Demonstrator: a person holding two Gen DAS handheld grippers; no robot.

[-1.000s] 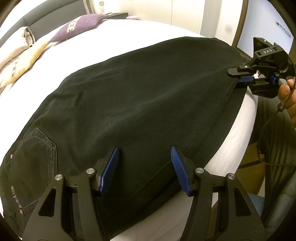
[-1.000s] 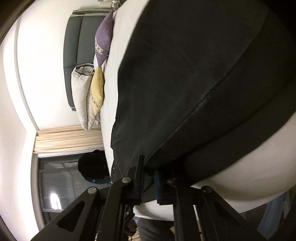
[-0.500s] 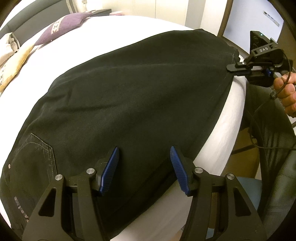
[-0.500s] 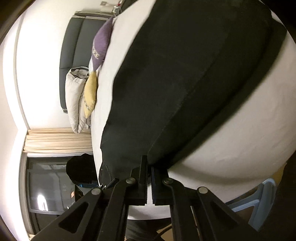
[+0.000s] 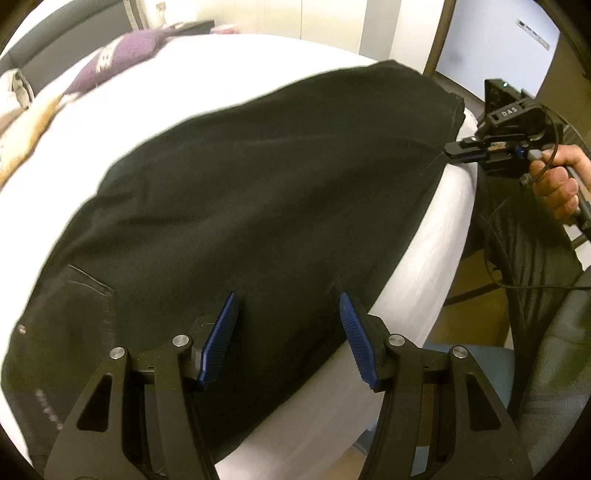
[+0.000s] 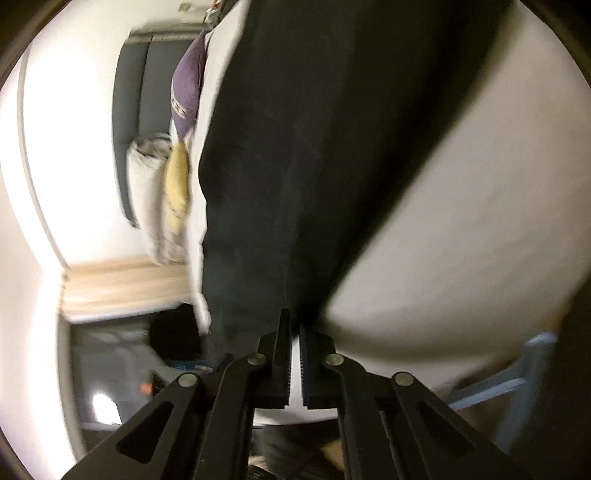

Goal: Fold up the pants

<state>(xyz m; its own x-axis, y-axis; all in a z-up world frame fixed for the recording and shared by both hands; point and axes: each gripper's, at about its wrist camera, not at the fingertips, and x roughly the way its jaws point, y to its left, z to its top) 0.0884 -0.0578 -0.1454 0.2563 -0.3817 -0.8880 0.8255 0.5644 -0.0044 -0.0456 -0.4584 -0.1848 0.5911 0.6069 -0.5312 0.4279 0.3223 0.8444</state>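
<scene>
Black pants (image 5: 266, 206) lie spread flat across the white bed (image 5: 236, 66), waist and back pocket at the lower left, leg ends at the far right. My left gripper (image 5: 288, 325) is open, its blue pads either side of the pants' near edge, holding nothing. My right gripper (image 5: 452, 151) shows in the left wrist view at the leg end by the bed's edge. In the right wrist view, tilted sideways, its jaws (image 6: 295, 332) are nearly closed on the edge of the pants (image 6: 314, 147); a thin gap shows lower down.
Purple (image 5: 118, 62), yellow and white pillows (image 5: 22, 122) lie at the head of the bed, against a grey headboard (image 5: 66, 33). A blue chair (image 6: 517, 380) and wooden floor lie off the bed's near side. The person's leg is at right.
The right gripper closed on the leg end and pulled back toward the bed's edge. The left gripper stayed open and drew back along the pants' near edge. Both views are motion-blurred now.
</scene>
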